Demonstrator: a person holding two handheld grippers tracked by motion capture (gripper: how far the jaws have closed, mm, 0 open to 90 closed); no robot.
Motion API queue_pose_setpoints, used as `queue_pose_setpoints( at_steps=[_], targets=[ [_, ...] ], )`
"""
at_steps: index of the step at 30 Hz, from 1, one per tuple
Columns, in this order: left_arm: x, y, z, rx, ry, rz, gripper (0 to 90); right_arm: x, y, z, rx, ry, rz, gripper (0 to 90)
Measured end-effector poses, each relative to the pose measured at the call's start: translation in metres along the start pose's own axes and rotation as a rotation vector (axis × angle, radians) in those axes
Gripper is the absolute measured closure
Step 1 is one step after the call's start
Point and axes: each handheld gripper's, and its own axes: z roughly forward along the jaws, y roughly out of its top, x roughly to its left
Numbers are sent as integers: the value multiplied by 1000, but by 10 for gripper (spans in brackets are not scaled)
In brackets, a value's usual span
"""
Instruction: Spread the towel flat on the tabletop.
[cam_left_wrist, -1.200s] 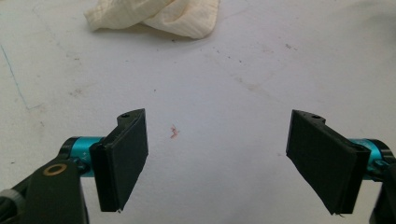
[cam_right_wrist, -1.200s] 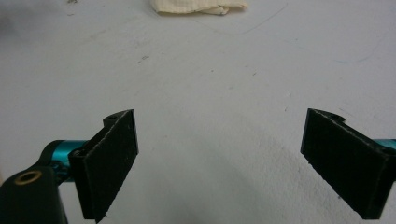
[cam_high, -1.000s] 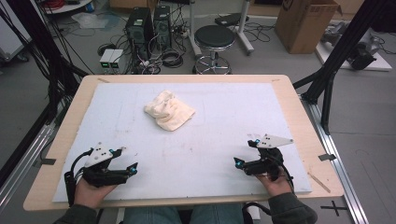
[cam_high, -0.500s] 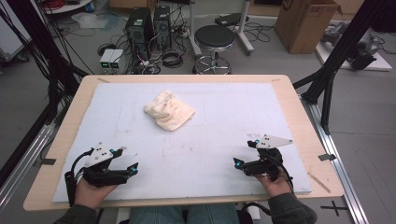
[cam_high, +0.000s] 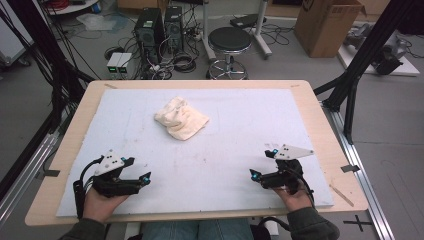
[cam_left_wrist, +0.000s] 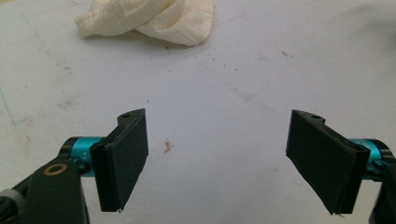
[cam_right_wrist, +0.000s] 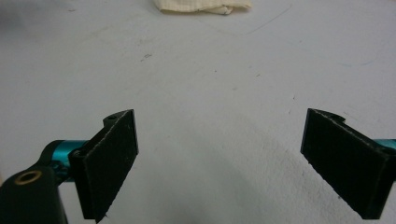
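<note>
From the high view, your left gripper (cam_high: 142, 179) rests near the front left corner of the white mat (cam_high: 240, 150), and your right gripper (cam_high: 260, 167) sits near the front right. The crumpled cream cloth (cam_high: 181, 118) lies well apart from both, toward the far middle of the mat.

In the left gripper view, your jaws are spread wide over bare, lightly stained mat, with nothing between them; the cloth (cam_left_wrist: 149, 18) lies ahead, up and to the left.

In the right gripper view, your jaws also stand wide apart and empty, the cloth's (cam_right_wrist: 201, 5) edge at the top.
</note>
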Motion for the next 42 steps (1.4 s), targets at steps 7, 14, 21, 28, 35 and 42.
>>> queue_pose_setpoints(
  at_steps=[7, 14, 21, 28, 35, 42],
  targets=[
    [0, 10, -2, -27, -4, -16, 214, 0, 1, -2, -16, -1, 3, 103],
    [2, 21, 0, -17, -35, 10, 221, 1, 1, -4, -21, -2, -2, 102],
    [15, 41, 16, 0, -50, -6, 232, -3, 2, -7, -30, -8, 6, 103],
    [25, 58, 32, 25, -56, -41, 253, -7, -1, -7, -28, -9, 26, 103],
    [29, 80, 52, 54, -34, -45, 287, -8, -4, -11, -36, -21, 27, 102],
    [29, 102, 69, 80, -36, -19, 328, -6, -3, -10, -42, -16, 13, 103]
  ],
)
